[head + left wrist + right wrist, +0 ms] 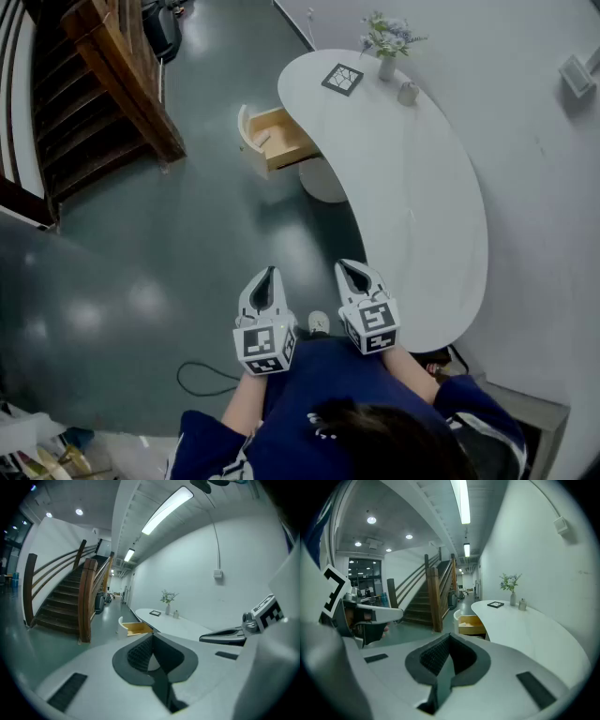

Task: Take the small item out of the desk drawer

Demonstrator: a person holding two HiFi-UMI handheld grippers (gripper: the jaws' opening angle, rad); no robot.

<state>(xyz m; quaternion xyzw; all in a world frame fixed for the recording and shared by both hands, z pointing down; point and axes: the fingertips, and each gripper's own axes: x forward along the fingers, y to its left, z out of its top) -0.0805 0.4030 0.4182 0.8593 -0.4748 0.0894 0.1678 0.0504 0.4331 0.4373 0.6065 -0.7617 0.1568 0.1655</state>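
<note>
The wooden desk drawer (279,141) stands pulled out from the far left end of the curved white desk (422,216). A small pale item (262,139) lies inside it, too small to make out. My left gripper (268,276) and right gripper (352,268) are held side by side close to the person's body, well short of the drawer, both shut and empty. In the left gripper view the shut left gripper (152,635) points toward the drawer (138,628). The shut right gripper (449,636) faces the drawer (471,625) too.
On the desk's far end are a framed picture (342,79), a vase of flowers (387,45) and a small bottle (407,93). A wooden staircase (98,94) rises at the left. A cable (202,379) loops on the dark floor. A white wall (544,187) runs along the right.
</note>
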